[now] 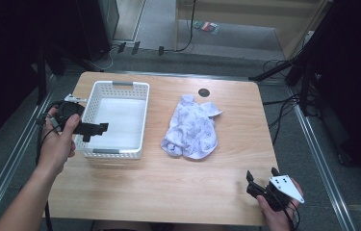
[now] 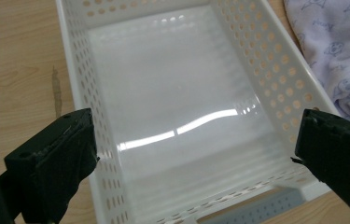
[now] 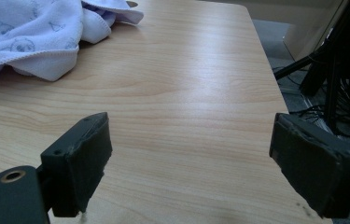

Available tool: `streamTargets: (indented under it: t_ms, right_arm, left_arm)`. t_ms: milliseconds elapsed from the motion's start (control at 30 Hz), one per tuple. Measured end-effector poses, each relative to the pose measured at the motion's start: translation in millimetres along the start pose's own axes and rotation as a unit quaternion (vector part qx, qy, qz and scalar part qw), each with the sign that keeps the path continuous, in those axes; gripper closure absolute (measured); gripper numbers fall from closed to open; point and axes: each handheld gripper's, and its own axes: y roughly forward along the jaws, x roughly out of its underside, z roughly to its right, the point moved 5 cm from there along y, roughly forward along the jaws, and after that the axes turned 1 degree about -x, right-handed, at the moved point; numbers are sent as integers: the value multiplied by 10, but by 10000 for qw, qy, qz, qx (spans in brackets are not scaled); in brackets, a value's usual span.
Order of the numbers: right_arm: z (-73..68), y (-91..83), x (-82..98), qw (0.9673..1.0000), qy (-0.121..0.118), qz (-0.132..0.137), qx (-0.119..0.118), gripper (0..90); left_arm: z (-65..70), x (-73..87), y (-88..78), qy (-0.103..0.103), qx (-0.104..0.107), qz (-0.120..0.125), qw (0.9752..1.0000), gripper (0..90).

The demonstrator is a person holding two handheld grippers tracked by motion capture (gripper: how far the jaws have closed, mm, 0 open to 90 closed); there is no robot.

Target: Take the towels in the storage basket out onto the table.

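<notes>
Above white basket, left tool spread, cloth beside

A white perforated basket with grey handles sits on a light wood-grain surface; the towel is pale lavender with small printed figures.

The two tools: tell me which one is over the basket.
The left tool, held in the person's left hand: its open jaws reach over the white basket. The right tool sits at the table's near right corner, over bare wood.
</notes>
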Motion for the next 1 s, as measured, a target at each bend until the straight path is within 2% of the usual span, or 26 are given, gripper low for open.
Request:
streamTargets:
  t_ms: [100, 267, 367, 500, 567, 633, 700, 833, 1000]
  right_arm:
    - [1, 1, 0, 10000, 12, -5, 3, 130]
    - [2, 0, 0, 10000, 7, 1, 2, 130]
    - [2, 0, 0, 10000, 7, 2, 2, 130]
    - [1, 0, 0, 10000, 6, 1, 5, 130]
    - [1, 1, 0, 10000, 11, -7, 8, 130]
    - [1, 1, 0, 10000, 14, -9, 9, 130]
    - [1, 2, 0, 10000, 22, -8, 7, 130]
    - [5, 2, 0, 10000, 27, -4, 0, 130]
    - [7, 3, 0, 10000, 32, -2, 3, 128]
  left_arm:
    - [-70, 92, -31, -36, 38, 73, 10000, 0]
    - [-247, 272, -96, -262, 132, 292, 9991, 0]
    - [-336, 416, -113, -334, 107, 352, 9988, 0]
    - [-437, 578, -123, -478, 108, 547, 9973, 0]
    - [-474, 664, -122, -539, 136, 713, 9959, 0]
    - [-503, 742, -125, -434, 97, 909, 9949, 0]
    - [-547, 828, -112, -436, 7, 1119, 9928, 0]
    - [-616, 1000, -77, -602, 161, 1470, 9872, 0]
    - [-587, 1186, -10, -517, 210, 1715, 9836, 0]
